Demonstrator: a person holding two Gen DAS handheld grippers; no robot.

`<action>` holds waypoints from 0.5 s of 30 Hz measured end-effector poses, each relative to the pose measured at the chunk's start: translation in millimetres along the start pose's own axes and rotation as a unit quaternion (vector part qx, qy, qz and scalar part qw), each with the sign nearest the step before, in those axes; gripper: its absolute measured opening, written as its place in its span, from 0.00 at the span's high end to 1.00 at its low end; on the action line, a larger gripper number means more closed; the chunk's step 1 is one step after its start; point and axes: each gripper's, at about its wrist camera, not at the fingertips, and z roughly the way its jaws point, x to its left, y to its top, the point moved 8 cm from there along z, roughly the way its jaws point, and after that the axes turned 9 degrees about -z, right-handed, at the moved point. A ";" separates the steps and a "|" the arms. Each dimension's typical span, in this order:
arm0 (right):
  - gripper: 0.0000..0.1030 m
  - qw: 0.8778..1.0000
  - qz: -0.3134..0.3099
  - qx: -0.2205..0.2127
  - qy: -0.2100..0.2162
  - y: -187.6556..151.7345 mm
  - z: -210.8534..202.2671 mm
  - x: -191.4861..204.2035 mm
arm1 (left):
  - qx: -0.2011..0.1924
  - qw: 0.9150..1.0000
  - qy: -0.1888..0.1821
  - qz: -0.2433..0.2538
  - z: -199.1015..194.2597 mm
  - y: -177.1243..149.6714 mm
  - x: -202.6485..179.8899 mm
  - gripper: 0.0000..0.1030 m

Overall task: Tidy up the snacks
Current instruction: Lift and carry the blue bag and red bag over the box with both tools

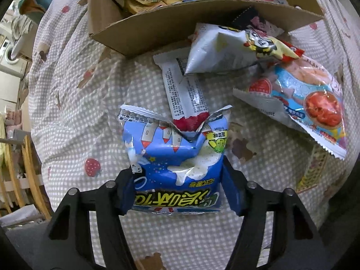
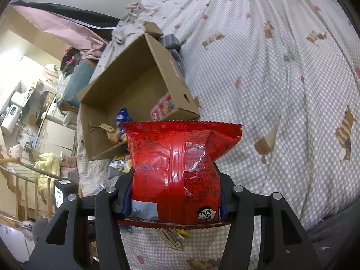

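My left gripper (image 1: 177,189) is shut on a blue snack bag (image 1: 175,155) and holds it over the checked bed cover. Ahead of it lie a white bar wrapper (image 1: 184,94), a white and yellow bag (image 1: 234,49) and a light blue bag with a tomato picture (image 1: 303,103). The open cardboard box (image 1: 157,24) stands beyond them with several snacks inside. My right gripper (image 2: 175,200) is shut on a red snack bag (image 2: 177,164), held up in front of the same box (image 2: 135,85), which lies open to the left.
The checked bed cover (image 2: 281,90) spreads to the right and behind the box. A yellow packet (image 1: 312,168) lies at the right of the left wrist view. Loose wrappers (image 2: 171,236) lie under the red bag. A wooden rail (image 2: 22,175) and room clutter are at the far left.
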 end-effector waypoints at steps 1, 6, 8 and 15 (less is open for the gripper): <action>0.43 1.000 -0.004 -0.004 0.002 1.9 0.2 2.8 | -0.002 1.000 -0.001 -0.003 -0.5 -0.3 1.4 0.46; 0.43 0.998 -0.033 -0.037 0.026 13.3 -8.5 22.2 | -0.011 1.000 -0.017 -0.010 -15.6 -5.2 15.8 0.55; 0.43 0.997 -0.050 -0.047 0.033 15.6 -11.1 28.7 | -0.018 0.999 -0.027 -0.018 -28.6 -2.4 22.5 0.55; 0.43 0.991 -0.094 -0.085 0.048 29.3 -23.2 49.7 | -0.080 0.992 -0.074 -0.066 -83.8 17.2 38.9 0.55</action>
